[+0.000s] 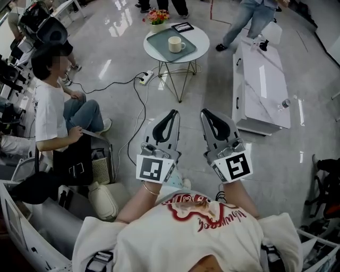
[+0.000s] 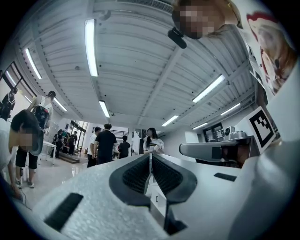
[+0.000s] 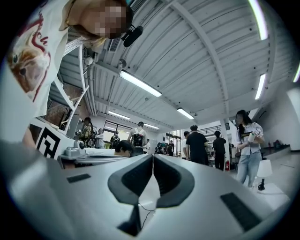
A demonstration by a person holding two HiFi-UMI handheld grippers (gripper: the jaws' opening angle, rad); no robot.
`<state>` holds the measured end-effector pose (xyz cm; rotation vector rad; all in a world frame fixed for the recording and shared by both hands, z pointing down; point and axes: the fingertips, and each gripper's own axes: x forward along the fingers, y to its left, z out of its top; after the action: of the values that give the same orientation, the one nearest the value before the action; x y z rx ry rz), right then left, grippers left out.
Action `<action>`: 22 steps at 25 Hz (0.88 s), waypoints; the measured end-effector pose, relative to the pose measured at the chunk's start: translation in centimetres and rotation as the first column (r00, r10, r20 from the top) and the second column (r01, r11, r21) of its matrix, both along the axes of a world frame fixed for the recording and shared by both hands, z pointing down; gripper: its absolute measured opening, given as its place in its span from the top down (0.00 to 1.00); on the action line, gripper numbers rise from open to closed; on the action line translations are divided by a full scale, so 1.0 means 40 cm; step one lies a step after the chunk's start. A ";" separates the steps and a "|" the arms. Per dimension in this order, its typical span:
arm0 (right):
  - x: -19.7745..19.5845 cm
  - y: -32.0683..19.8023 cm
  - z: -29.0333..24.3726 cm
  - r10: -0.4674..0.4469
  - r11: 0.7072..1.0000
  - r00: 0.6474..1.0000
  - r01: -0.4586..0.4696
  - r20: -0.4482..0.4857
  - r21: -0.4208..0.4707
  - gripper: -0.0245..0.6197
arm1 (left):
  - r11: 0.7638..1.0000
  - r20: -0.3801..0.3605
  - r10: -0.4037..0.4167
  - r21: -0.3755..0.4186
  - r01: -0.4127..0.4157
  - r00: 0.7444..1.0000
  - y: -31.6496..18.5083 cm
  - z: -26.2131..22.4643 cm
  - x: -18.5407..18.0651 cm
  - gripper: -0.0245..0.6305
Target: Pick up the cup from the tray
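Note:
In the head view a cream cup (image 1: 175,44) with a handle stands on a grey-green tray (image 1: 158,43) on a small round white table (image 1: 200,38), far ahead of me. Both grippers are held close to my chest, well short of the table and pointing toward it. My left gripper (image 1: 173,112) is shut with nothing between its jaws, and so is my right gripper (image 1: 204,111). In the left gripper view the left gripper (image 2: 150,155) points level across the room; in the right gripper view the right gripper (image 3: 153,156) does too. Neither of those views shows the cup.
A potted bunch of flowers (image 1: 158,16) and a dark card (image 1: 182,27) share the table. A power strip (image 1: 144,79) with cables lies on the floor before it. A person (image 1: 53,109) sits at the left, a long white bench (image 1: 263,87) stands at the right, and people stand beyond.

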<state>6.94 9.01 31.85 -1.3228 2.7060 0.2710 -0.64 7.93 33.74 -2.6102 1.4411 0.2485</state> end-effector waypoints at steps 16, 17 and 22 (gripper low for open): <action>-0.050 -0.616 0.024 0.026 1.000 1.000 -0.026 -0.016 -0.001 0.92 | 1.000 -0.019 0.012 0.005 -0.012 1.000 -0.625 0.021 -0.058 0.92; -0.063 -0.668 0.016 0.025 1.000 1.000 -0.025 -0.014 0.001 0.92 | 1.000 -0.015 0.017 0.005 -0.017 1.000 -0.679 0.014 -0.064 0.92; -0.103 -0.878 0.003 0.041 0.999 0.999 -0.041 -0.006 0.003 0.92 | 0.999 0.006 0.051 0.003 -0.051 0.999 -0.887 -0.015 -0.075 0.92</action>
<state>2.83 -26.10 31.99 -1.3802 2.6854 0.2833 -3.63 -27.55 33.12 -2.6455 1.3729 0.2481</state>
